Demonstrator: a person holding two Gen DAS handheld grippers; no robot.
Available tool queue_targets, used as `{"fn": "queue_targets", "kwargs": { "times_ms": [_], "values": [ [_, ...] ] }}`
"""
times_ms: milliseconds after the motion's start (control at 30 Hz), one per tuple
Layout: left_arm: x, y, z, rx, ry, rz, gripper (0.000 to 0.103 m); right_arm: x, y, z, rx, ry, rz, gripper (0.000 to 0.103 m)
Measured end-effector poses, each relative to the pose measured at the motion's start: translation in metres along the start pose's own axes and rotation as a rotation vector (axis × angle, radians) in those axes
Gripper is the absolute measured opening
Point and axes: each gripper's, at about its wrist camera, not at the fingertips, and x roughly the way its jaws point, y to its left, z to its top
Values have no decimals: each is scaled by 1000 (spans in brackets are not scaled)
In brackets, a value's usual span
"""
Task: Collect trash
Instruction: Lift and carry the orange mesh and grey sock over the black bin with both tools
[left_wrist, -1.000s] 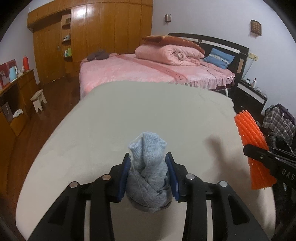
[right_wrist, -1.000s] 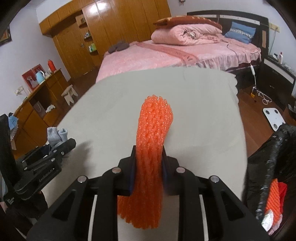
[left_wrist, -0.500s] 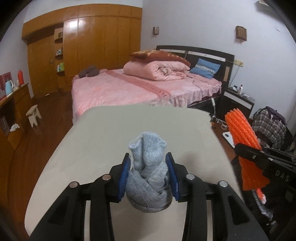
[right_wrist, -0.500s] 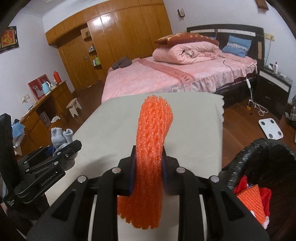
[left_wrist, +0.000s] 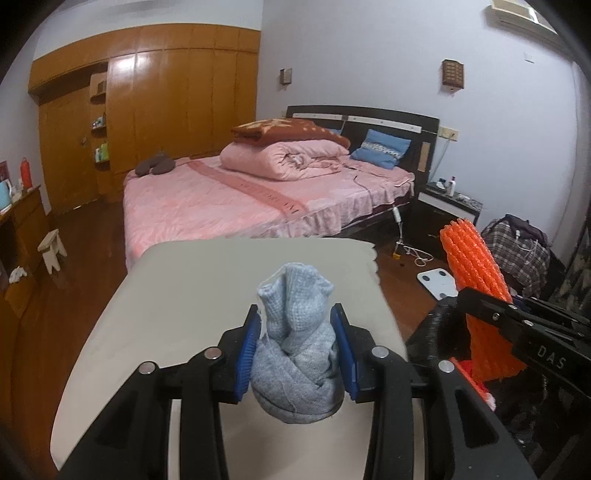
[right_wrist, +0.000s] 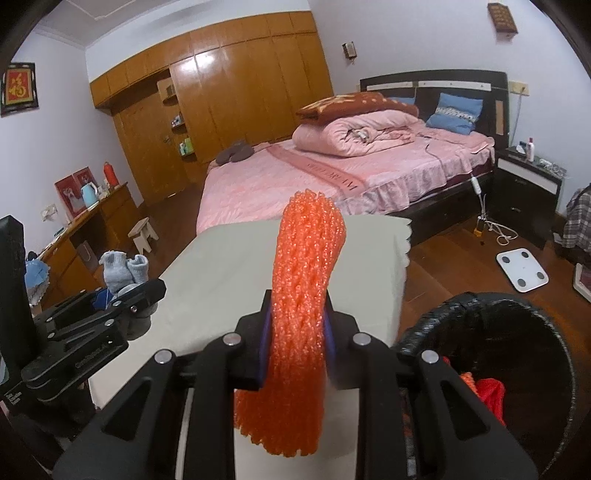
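With the right gripper clamped on the orange foam fruit net at frame centre and the left gripper gripping the knotted grey knit cloth, we should centre each above the black-lined bin at lower right before letting go.

Left tongs and right tongs sit side by side, each clamped, both angled downward.

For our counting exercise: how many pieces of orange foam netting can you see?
2: one orange net gripped in the right claw; another piece inside the black bin. More may be hidden there.
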Motion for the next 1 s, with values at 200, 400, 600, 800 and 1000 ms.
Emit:
{"fn": "queue_targets", "kwargs": {
  "times_ms": [200, 400, 600, 800, 1000],
  "values": [
    [-14, -26, 3, 37, -15, -34, 39, -26, -13, -3, -2, -28, -15, 23],
    [-21, -54, 6, 70, -27, -82, 39, -54, -32, -6, 10, -58, -46, 23],
    [-25, -84, 8, 107, -38, -137, 39, -75, -54, -8, 28, -81, -90, 23],
    [-28, -113, 10, 145, -53, -189, 39, -91, -78, -17, 54, -90, -138, 23],
    [-26, -139, 10, 173, -58, -238, 39, -104, -98, -26, 74, -97, -186, 23]
  ]
}}
